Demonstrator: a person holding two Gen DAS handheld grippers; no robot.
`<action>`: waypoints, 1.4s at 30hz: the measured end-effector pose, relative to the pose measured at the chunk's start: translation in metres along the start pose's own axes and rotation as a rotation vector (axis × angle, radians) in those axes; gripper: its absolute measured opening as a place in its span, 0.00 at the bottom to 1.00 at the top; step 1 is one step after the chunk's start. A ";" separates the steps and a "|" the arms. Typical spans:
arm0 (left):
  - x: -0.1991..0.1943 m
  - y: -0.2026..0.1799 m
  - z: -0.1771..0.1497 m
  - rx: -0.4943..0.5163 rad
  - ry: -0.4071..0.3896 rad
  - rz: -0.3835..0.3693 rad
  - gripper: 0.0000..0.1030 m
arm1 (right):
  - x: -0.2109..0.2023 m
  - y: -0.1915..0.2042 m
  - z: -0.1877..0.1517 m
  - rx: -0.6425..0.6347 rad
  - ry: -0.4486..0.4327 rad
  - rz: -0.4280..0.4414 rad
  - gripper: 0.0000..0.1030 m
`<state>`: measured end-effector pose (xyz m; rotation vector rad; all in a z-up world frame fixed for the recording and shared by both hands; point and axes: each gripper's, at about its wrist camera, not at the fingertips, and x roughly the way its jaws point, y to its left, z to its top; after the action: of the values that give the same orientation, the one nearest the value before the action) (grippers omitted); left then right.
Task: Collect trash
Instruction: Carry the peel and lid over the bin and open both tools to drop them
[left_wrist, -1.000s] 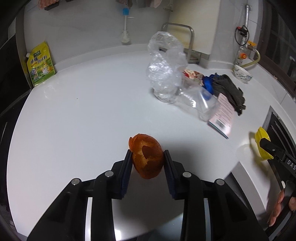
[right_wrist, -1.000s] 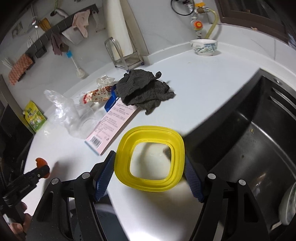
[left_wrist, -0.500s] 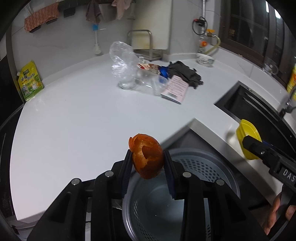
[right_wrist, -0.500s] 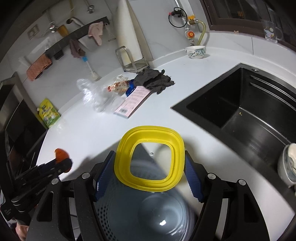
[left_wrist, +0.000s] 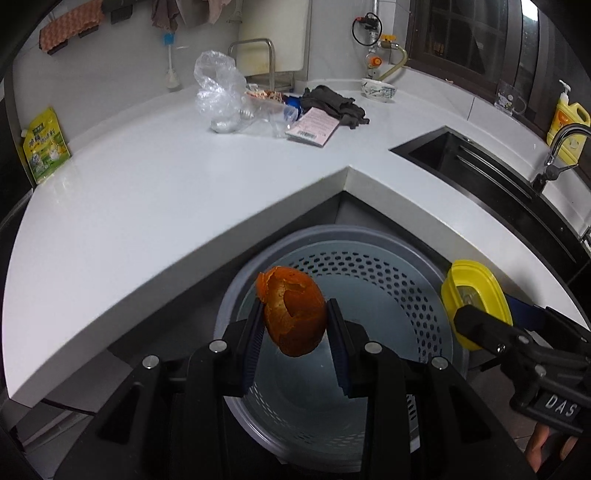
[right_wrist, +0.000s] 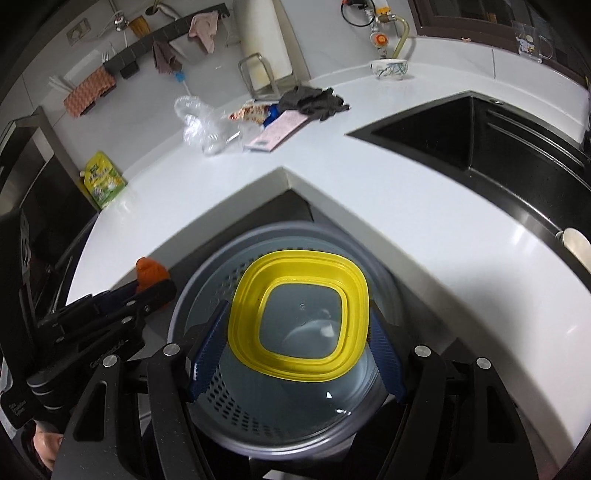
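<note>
Orange peel (left_wrist: 293, 314) (clamped) — between left gripper (left_wrist: 295, 325) pads

Not much you can actually read here. On your right tool (left_wrist: 476, 306), seen from the left wrist camera, there's a small plate with the white letters "DAS" before the frame cuts it off. The pink box (left_wrist: 314, 125) on the worktop (left_wrist: 147, 192) has a barcode, digits too small to read. The yellow-green pouch (left_wrist: 46, 144) carries printed characters, too small to make out. The left tool's (right_wrist: 155, 291) side lettering is blurred.
</note>
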<state>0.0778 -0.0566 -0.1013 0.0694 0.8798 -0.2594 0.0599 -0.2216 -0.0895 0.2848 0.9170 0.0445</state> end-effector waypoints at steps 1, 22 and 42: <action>0.002 0.000 -0.002 -0.005 0.010 -0.008 0.32 | 0.002 0.001 -0.003 -0.004 0.011 -0.003 0.67; -0.005 0.008 -0.007 -0.050 0.007 -0.009 0.62 | 0.006 0.002 -0.009 -0.007 0.017 -0.004 0.74; 0.000 0.009 -0.006 -0.066 0.020 -0.012 0.67 | 0.007 -0.005 -0.009 0.006 0.013 0.007 0.74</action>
<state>0.0753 -0.0464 -0.1053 0.0060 0.9083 -0.2408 0.0571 -0.2232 -0.1014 0.2930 0.9291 0.0501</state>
